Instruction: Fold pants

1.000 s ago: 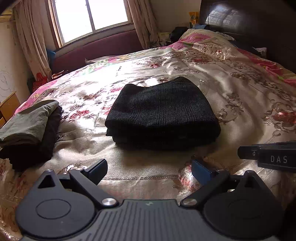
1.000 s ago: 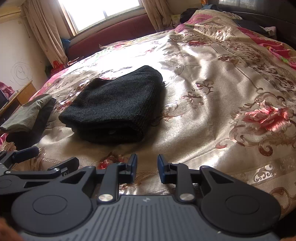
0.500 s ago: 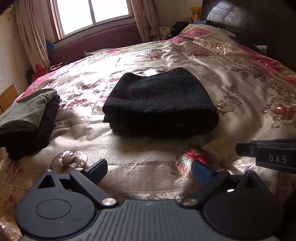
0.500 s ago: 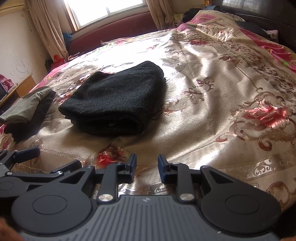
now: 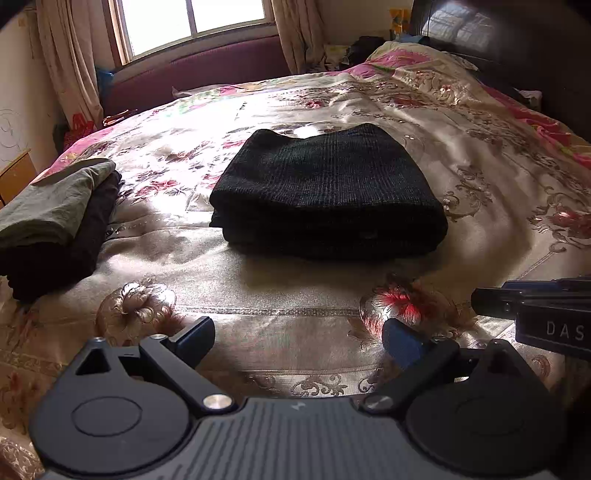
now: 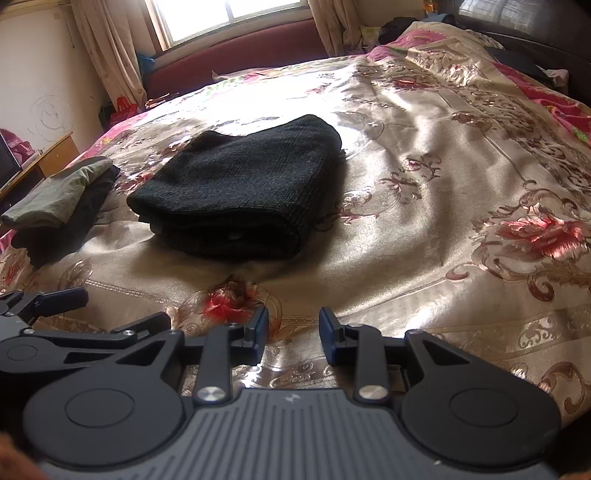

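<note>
Left tool [image 5: 297, 338] is hanging over the near bed edge with jaws spread wide, nothing between them. Right tool [image 6: 291, 328] is sitting with a narrow gap, jaws having just been opening a little, nothing between them, only bedspread [image 6: 424, 221] showing through the gap. Each tool is poking into the other's view: right tool [image 5: 535, 310] cut off at the right edge of the left wrist view, left tool [image 6: 48, 314] cut off at the left edge of the right wrist view. Tool bodies are blocking the bottom of both views.

Folded black pants [image 5: 325, 192] [image 6: 240, 199] are lying on the bedspread [image 5: 295, 295] ahead of both tools, apart from them; layers along the near edge are too dark to count.

Clothes stack [image 5: 55, 225] [image 6: 62, 206] is sitting at the left, olive piece on a dark one, partly cut off in the left wrist view. Window [image 5: 192, 22] is blowing out white.
</note>
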Motion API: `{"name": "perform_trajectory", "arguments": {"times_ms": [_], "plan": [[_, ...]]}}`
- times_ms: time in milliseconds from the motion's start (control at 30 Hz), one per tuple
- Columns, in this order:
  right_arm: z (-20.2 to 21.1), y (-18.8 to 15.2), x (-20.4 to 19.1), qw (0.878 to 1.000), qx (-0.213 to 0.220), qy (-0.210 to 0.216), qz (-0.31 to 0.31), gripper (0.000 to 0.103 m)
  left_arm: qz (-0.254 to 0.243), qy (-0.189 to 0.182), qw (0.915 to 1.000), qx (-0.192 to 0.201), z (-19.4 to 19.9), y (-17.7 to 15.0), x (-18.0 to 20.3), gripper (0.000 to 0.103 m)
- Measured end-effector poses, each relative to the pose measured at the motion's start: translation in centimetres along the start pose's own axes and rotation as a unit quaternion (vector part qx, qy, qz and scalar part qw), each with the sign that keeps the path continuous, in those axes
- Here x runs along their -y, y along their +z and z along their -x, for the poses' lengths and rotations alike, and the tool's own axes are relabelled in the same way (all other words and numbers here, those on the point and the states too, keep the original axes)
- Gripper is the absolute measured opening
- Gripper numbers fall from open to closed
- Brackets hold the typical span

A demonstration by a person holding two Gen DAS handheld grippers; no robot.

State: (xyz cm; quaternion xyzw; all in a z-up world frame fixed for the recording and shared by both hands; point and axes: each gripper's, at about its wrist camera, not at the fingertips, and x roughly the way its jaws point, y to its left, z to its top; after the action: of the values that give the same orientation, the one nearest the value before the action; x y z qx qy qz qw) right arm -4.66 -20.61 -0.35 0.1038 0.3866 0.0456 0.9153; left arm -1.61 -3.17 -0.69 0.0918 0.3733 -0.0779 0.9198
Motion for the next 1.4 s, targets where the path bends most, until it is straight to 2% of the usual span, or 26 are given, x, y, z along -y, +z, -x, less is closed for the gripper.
{"name": "perform_trajectory", "arguments": {"times_ms": [1400], "plan": [[-0.12, -0.12, -0.29, 1.000, -0.004, -0.009, 0.012, 0.032, -0.006, -0.019, 0.9998, -0.005, -0.13, -0.36, 0.27, 0.103]]}}
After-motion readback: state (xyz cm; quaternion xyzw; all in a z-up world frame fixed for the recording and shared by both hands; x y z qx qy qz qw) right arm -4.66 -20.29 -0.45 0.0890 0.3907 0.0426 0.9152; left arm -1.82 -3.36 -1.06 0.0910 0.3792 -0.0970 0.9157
